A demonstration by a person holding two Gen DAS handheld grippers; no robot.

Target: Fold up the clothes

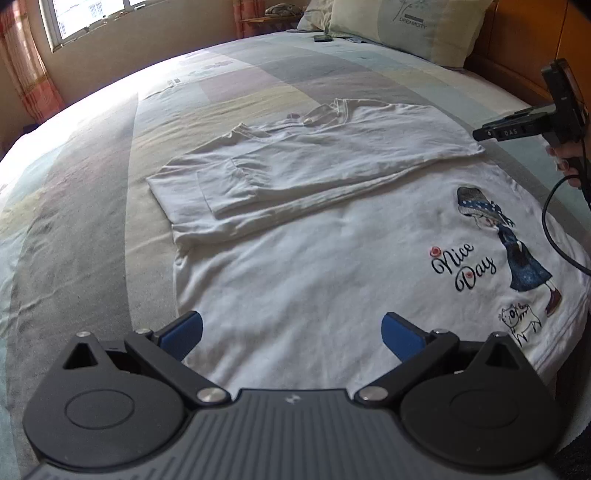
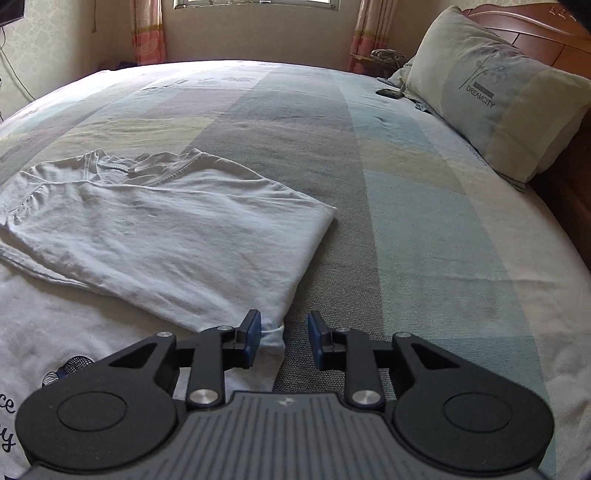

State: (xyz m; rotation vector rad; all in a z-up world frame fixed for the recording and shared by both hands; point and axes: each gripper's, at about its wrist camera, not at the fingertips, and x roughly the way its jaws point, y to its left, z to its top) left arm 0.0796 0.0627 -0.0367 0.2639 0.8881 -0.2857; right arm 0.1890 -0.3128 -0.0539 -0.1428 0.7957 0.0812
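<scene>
A white T-shirt [image 1: 314, 266] with a "Nice Day" print [image 1: 461, 269] lies flat on the striped bed sheet [image 1: 92, 221]. Its collar half [image 1: 303, 162] is folded back over the body. My left gripper [image 1: 291, 336] hovers over the near hem, open wide, nothing between its blue pads. In the right wrist view my right gripper [image 2: 284, 339] stands at the folded layer's [image 2: 166, 236] right corner. Its jaws are parted, and a small tip of cloth [image 2: 271, 338] lies beside the left pad, not pinched. That gripper [image 1: 480, 133] also shows at the right edge of the left wrist view.
A large pillow [image 2: 491, 92] leans on the wooden headboard [image 2: 535, 33], with a small dark phone [image 2: 388, 92] lying beside it. A hand [image 1: 565, 162] and a black cable [image 1: 550, 221] hang at the bed's right side. A window [image 1: 92, 14] and curtains stand beyond the far edge.
</scene>
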